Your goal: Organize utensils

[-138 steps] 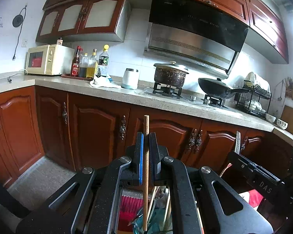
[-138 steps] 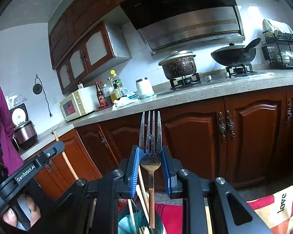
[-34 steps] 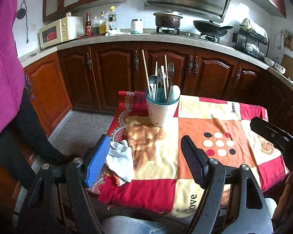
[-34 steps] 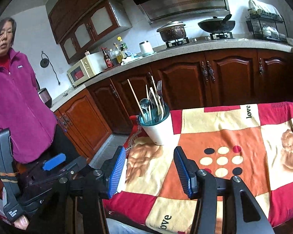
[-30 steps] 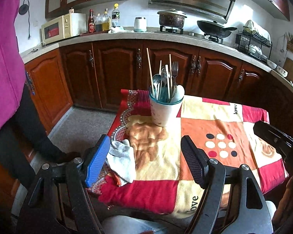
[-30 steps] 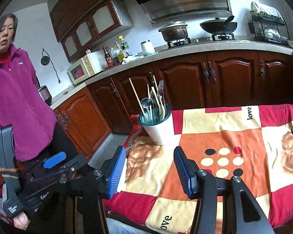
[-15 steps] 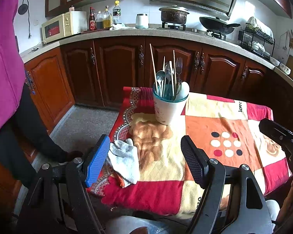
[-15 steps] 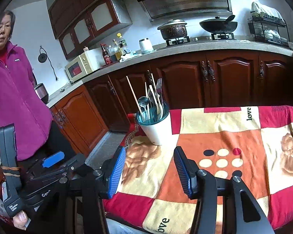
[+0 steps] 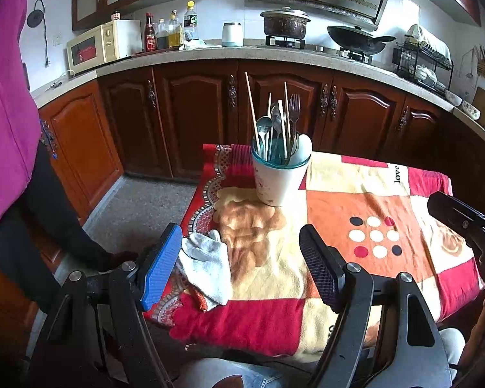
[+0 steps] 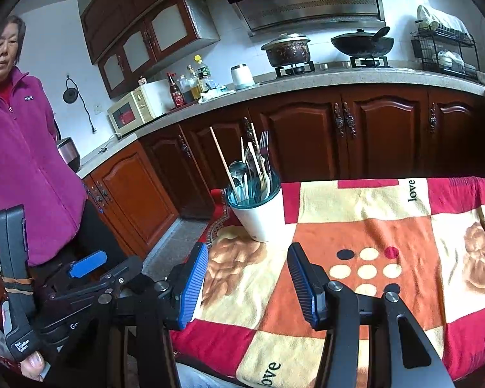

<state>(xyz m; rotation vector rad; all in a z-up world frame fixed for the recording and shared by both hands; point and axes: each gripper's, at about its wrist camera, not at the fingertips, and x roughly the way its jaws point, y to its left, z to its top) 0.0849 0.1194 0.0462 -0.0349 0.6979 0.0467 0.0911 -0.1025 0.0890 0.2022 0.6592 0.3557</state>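
Left wrist view is showing the left gripper (image 9: pixel 239 263) hanging with its jaws spread wide and nothing between them, and just past its blue finger (image 9: pixel 161 266) a crumpled white cloth (image 9: pixel 207 266) is lying near the edge of the patterned blanket (image 9: pixel 365 203). Farther ahead of the fingers, well apart from them, the utensil cup (image 9: pixel 279 179) is standing upright on the blanket, and the chopsticks (image 9: pixel 252 114), spoons (image 9: pixel 262 129) and fork (image 9: pixel 294 106) are leaning out of it, handles down. In the right wrist view the right gripper (image 10: pixel 247 278) is sitting released too, jaws parted over bare blanket, with the cup beyond and slightly left of its fingers. No loose utensil is showing on the blanket, so the sorting is probably finishing. The metal pieces are likely handling as stiff, light and slippery, best pinched across the flat neck; the chopsticks are thin and apt to roll, so mid-shaft is suiting them. The cup is looking top-heavy and may be tipping if nudged at the rim. A bystander in a magenta jacket (image 10: pixel 26 174) is standing left of both grippers.
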